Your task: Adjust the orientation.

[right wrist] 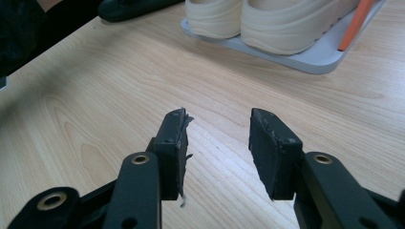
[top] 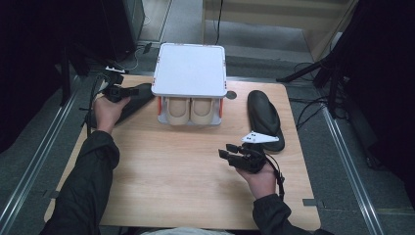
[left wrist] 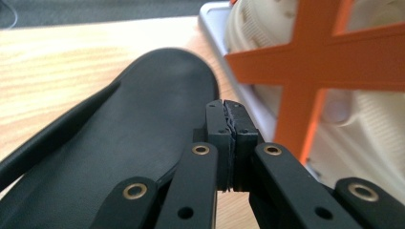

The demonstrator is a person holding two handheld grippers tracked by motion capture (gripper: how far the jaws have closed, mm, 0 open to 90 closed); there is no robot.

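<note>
A black insole (top: pixel 133 101) lies at the table's back left, beside a white rack (top: pixel 190 68) that holds a pair of cream shoes (top: pixel 191 110). My left gripper (top: pixel 128 91) rests over this insole (left wrist: pixel 143 109), and its jaws (left wrist: pixel 228 110) are shut pad to pad with nothing visible between them. The rack's orange frame (left wrist: pixel 310 71) stands just right of the jaws. A second black insole (top: pixel 265 117) lies at the right. My right gripper (top: pixel 226 151) hovers open over bare wood (right wrist: pixel 217 129), in front of the shoes (right wrist: pixel 282 24), holding nothing.
The wooden table (top: pixel 186 166) stretches between my hands and the rack. The rack's grey base (right wrist: pixel 310 59) juts toward the right gripper. A round hole (top: pixel 231 94) sits in the tabletop behind the rack's right corner. Dark stands and cables surround the table.
</note>
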